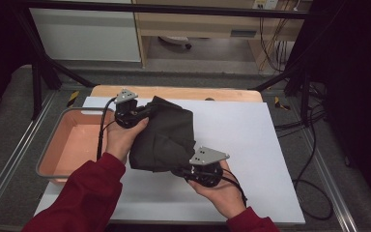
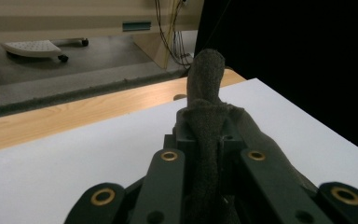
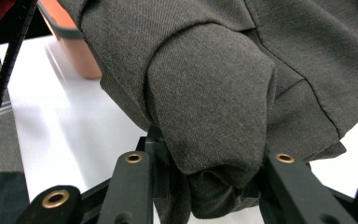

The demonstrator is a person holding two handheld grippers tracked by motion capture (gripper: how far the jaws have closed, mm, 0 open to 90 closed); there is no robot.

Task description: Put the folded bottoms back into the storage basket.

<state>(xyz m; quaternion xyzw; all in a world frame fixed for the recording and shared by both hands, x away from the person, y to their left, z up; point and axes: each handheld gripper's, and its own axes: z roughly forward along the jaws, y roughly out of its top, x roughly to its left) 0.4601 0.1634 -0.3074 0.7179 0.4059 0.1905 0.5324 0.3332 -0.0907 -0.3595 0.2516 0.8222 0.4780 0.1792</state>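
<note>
Left claw [image 1: 140,113] clamped on dark cloth [image 1: 166,133] near table's [image 1: 251,145] far edge; right claw [image 1: 186,171] pinches near end. Cloth bunched, lifted; folding or binning into tray [image 1: 48,150] apparently undone.

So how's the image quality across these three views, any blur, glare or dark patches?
High view: evenly lit white table sheet, no glare, black surroundings, dark grey fabric garment shows little fold detail. Left gripper view: the garment strip between the jaws is sharp, right background pure black. Right gripper view: the garment weave is crisp, the orange plastic tray behind looks soft.
</note>
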